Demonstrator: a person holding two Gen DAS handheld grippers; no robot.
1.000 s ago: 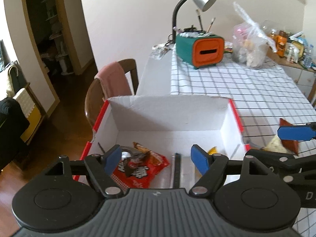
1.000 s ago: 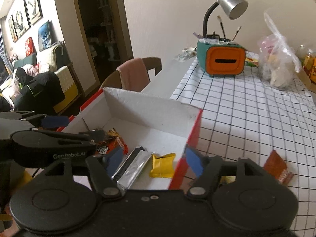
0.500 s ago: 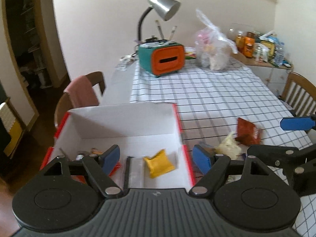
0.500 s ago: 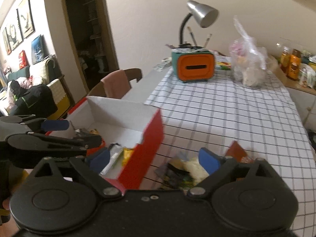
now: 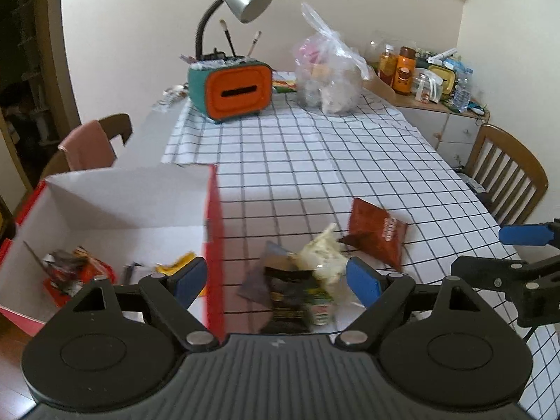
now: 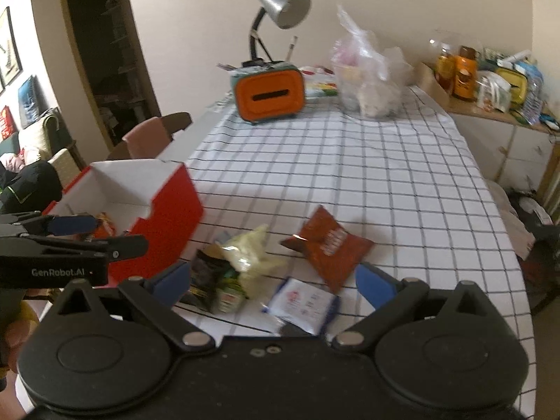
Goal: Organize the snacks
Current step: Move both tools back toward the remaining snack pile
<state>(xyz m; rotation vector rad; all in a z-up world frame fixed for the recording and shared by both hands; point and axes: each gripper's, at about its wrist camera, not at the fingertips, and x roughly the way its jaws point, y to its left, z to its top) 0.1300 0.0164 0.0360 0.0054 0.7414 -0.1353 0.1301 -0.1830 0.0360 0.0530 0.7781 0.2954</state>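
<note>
The right gripper (image 6: pixel 273 281) hangs over the checked tablecloth (image 6: pixel 367 182) with its blue pads spread wide and nothing between them but loose snacks on the cloth below. Just ahead lie a red-brown packet (image 6: pixel 329 245), a pale yellow bag (image 6: pixel 250 252), a dark packet (image 6: pixel 206 273) with a small green one (image 6: pixel 229 295) against it, and a white sachet (image 6: pixel 302 302) nearest the camera. At the left stands the red box (image 6: pixel 164 217) with a white inside, a few wrappers showing in it. The left gripper (image 6: pixel 66 234) reaches in from the left edge beside the box, its jaws having just been opening. Far back stand an orange and teal holder (image 6: pixel 269 96), a grey desk lamp (image 6: pixel 283 5) and a clear plastic bag (image 6: pixel 367 77)
</note>
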